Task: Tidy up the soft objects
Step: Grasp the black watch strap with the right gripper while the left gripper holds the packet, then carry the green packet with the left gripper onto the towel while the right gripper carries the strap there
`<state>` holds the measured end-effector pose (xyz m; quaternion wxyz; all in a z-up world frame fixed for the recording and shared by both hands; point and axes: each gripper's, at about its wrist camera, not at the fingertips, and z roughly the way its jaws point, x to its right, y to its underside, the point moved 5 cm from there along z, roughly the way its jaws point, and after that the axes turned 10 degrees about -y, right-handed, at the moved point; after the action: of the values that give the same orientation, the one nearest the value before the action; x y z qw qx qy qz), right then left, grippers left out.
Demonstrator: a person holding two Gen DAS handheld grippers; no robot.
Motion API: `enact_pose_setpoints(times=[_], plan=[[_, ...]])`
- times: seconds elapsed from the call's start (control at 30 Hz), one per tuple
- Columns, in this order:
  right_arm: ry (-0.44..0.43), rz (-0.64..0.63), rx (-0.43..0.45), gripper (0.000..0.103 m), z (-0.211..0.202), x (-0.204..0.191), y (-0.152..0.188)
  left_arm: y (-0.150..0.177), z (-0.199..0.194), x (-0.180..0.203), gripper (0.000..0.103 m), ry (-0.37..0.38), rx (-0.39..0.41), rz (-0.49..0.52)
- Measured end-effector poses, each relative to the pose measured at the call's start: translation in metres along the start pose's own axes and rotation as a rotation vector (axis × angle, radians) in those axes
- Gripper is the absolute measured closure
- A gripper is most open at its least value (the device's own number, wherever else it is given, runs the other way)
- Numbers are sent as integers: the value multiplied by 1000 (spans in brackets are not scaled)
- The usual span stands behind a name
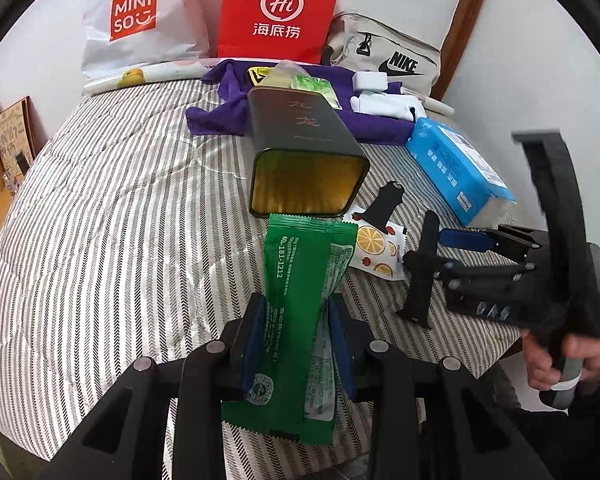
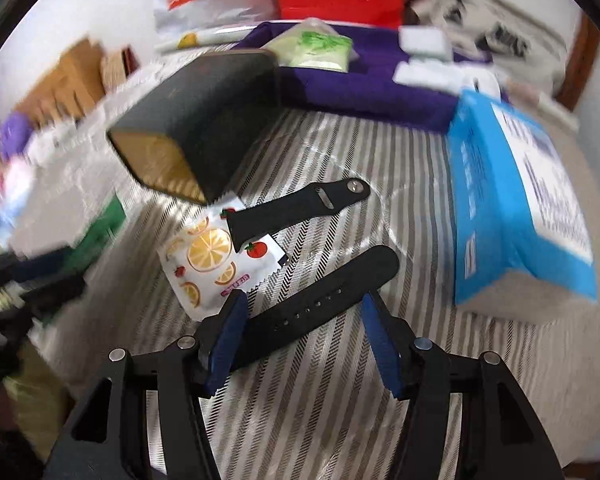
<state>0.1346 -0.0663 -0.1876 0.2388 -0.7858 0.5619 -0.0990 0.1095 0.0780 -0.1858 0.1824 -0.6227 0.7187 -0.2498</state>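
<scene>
Around one dark rectangular metal tin [image 1: 306, 148] lying open-mouthed on the striped bedspread: two green foil sachets [image 1: 296, 320] in front of its mouth, one white fruit-print sachet [image 2: 208, 256] and two black rubber watch-strap halves [image 2: 300, 208] just to its right, one blue tissue pack [image 1: 456, 168] further right. Behind the tin: one purple cloth [image 1: 228, 112], one clear bag of green packets [image 1: 300, 80], three bags against the wall — white plastic [image 1: 136, 16], red paper [image 1: 280, 12], grey fabric [image 1: 384, 56].
</scene>
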Motion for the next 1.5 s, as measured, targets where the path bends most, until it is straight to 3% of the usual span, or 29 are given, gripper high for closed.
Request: enact_pose_setpoints(times=[0.2, 0.4, 0.53, 0.67, 0.77, 1.23, 1.5], plan=[[-33, -45, -23, 61, -7, 3, 8, 4, 4, 0, 73, 5, -11, -15], [-52, -1, -72, 61, -18, 24, 26, 7, 3, -1, 73, 16, -15, -36], [-35, 17, -51, 61, -18, 24, 26, 7, 3, 3, 73, 17, -17, -35], [-35, 0, 7, 76, -15, 21, 21, 6, 1, 8, 73, 9, -18, -21], [-42, -20, 14, 81, -17, 22, 23, 6, -1, 11, 73, -1, -19, -19], [-34, 68, 6, 82, -55, 85, 78, 6, 11, 25, 73, -42, -74, -72], [-52, 95, 39, 81, -54, 100, 77, 4, 12, 33, 73, -49, -89, -77]])
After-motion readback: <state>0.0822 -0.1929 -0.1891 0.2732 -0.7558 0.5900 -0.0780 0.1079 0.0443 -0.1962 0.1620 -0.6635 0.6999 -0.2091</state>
